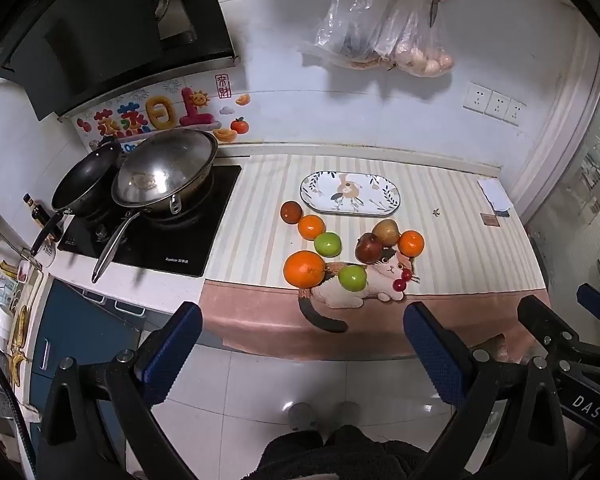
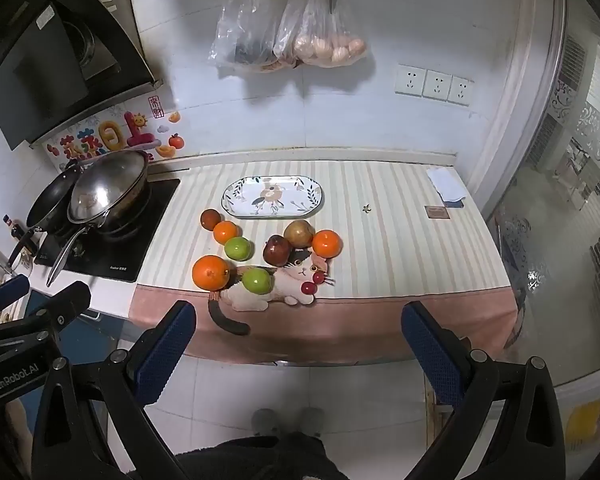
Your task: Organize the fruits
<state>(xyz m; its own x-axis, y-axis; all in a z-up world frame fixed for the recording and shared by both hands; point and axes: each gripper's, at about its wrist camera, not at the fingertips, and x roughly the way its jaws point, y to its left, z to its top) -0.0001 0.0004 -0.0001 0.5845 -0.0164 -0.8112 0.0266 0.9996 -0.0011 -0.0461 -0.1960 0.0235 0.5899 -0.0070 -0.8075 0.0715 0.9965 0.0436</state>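
A stove (image 1: 152,236) with two pans sits left of the striped cloth (image 1: 460,240) covering the counter. Fruits (image 1: 328,244) cluster on that cloth just before the oval plate (image 1: 350,194). Left gripper (image 1: 302,340) and right gripper (image 2: 298,338) hang spread apart, empty, over the tiled floor.

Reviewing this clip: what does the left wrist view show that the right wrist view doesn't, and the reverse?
Only the left wrist view shows the open left gripper from behind its blue pads, plus the kitchen at far left. Only the right wrist view shows the open right gripper the same way, plus the patterned glass door. Both share the empty oval floral plate, the fruits, among them the large orange, and the steel wok.
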